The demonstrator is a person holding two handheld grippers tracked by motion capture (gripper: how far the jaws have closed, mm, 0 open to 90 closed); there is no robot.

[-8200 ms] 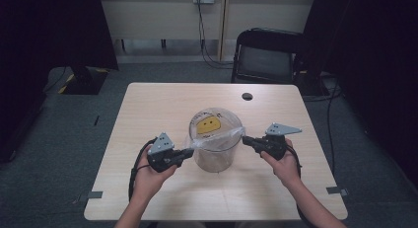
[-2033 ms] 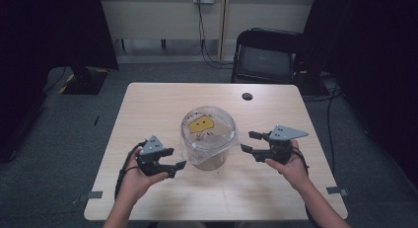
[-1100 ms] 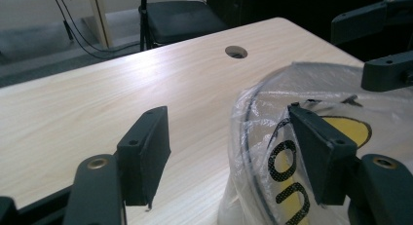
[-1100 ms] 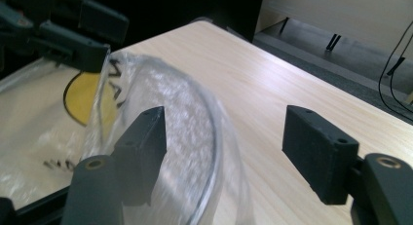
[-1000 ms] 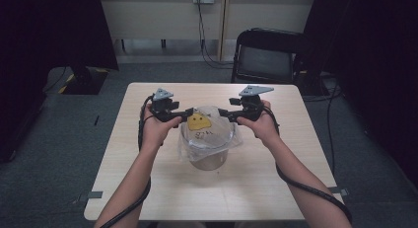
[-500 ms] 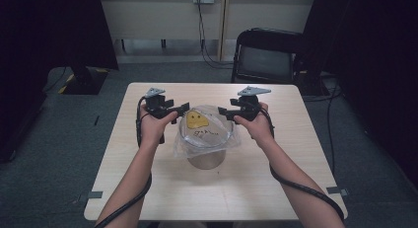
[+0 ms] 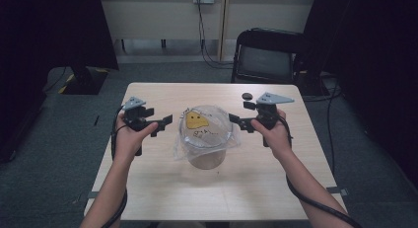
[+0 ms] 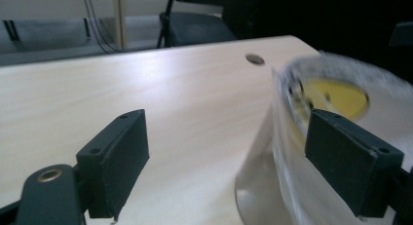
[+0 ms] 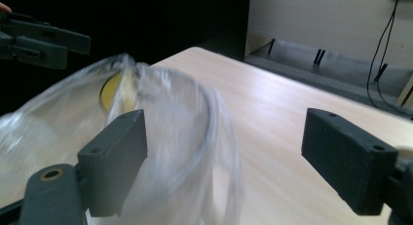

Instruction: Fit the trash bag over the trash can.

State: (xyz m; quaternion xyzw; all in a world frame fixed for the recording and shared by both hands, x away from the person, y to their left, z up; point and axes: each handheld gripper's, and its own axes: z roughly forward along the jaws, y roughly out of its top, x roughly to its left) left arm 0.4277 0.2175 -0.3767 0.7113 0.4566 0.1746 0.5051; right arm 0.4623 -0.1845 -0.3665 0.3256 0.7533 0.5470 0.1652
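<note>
A round tub (image 7: 206, 160) stands mid-table, lined with a clear plastic bag (image 7: 209, 135) that bears a yellow print (image 7: 195, 121); the film drapes over the rim. My left gripper (image 7: 163, 124) hovers just left of the bag, apart from it. Its jaws have just been opening and stand open with nothing pressed between them (image 8: 234, 169); the bag (image 8: 336, 96) blurs past the right jaw. My right gripper (image 7: 235, 124) sits close to the bag's right edge. Its jaws have also just been opening and are open (image 9: 231, 169), with loose film (image 9: 160, 132) by the left jaw.
The light wooden table (image 7: 162, 193) has a small black disc (image 7: 247, 95) at its far right. A dark chair (image 7: 268, 55) stands behind the table, with cables on the grey floor. The left gripper (image 9: 39, 40) shows beyond the bag in the right gripper view.
Both grippers let go of the bag's rim and drew outward and back toward the person, jaws spreading. The bag's film now lies loose over the tub.
</note>
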